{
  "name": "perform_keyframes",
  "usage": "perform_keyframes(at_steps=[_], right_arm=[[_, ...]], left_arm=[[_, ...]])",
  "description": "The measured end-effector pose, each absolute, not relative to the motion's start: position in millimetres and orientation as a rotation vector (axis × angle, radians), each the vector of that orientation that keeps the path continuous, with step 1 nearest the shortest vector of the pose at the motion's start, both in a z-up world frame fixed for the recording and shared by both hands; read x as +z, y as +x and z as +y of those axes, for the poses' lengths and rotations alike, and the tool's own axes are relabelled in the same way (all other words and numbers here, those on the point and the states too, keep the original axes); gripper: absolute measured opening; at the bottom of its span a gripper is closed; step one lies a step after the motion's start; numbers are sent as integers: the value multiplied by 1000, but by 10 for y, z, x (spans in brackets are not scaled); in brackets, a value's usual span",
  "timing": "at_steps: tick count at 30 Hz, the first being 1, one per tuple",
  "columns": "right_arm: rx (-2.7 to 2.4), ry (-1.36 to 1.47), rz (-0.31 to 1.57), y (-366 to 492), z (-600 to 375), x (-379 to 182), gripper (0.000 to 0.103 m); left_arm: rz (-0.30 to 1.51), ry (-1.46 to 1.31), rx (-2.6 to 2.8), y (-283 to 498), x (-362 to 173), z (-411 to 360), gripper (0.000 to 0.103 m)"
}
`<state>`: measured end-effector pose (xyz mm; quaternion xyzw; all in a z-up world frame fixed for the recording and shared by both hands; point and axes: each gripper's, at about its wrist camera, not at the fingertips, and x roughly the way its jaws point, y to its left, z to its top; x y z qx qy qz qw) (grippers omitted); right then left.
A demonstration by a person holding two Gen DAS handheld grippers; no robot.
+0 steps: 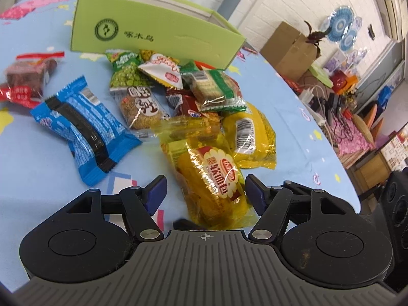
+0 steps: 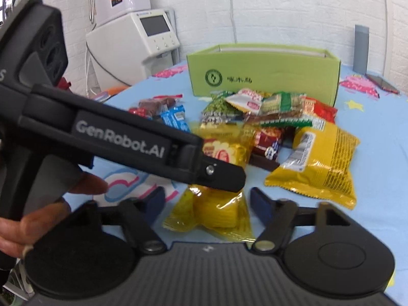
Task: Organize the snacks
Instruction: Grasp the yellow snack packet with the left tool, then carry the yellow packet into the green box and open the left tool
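Evidently little is sorted: the open light-green cardboard box (image 1: 158, 32) shows no snack inside, though its floor is mostly hidden, and the packets lie heaped on the pale-blue patterned tablecloth (image 1: 38, 158) before it. The yellow cellophane-wrapped soft bread packet (image 1: 214, 186) lies nearest, its long axis running from the grippers toward the box, label end pointing boxward. Left gripper (image 1: 205, 193) stands spread astride it, pads not pressing. Right gripper (image 2: 205, 205) likewise straddles the near end, parted, gripping nothing.
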<state>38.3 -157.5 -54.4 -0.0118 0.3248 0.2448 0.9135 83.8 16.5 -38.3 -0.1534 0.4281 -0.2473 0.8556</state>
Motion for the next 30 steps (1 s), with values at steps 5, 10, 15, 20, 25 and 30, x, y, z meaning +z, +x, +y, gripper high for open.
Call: perform_keyframes(at_steps=[5, 10, 15, 20, 25, 30], right_arm=[[495, -17, 662, 373, -1582, -507, 56], [504, -25, 596, 352, -1587, -235, 57], [512, -88, 513, 796, -1535, 126, 57], [513, -94, 485, 1609, -1566, 447, 57], [528, -93, 506, 2418, -1529, 562, 57], [532, -96, 555, 2998, -1444, 376, 57]], left_arm=[[915, -418, -587, 848, -366, 229, 27], [841, -410, -601, 874, 6, 256, 27], [767, -383, -606, 1404, 446, 231, 27], [726, -327, -583, 2154, 786, 126, 27], [720, -279, -538, 2889, 848, 92, 27], [771, -284, -510, 3429, 575, 111, 28]])
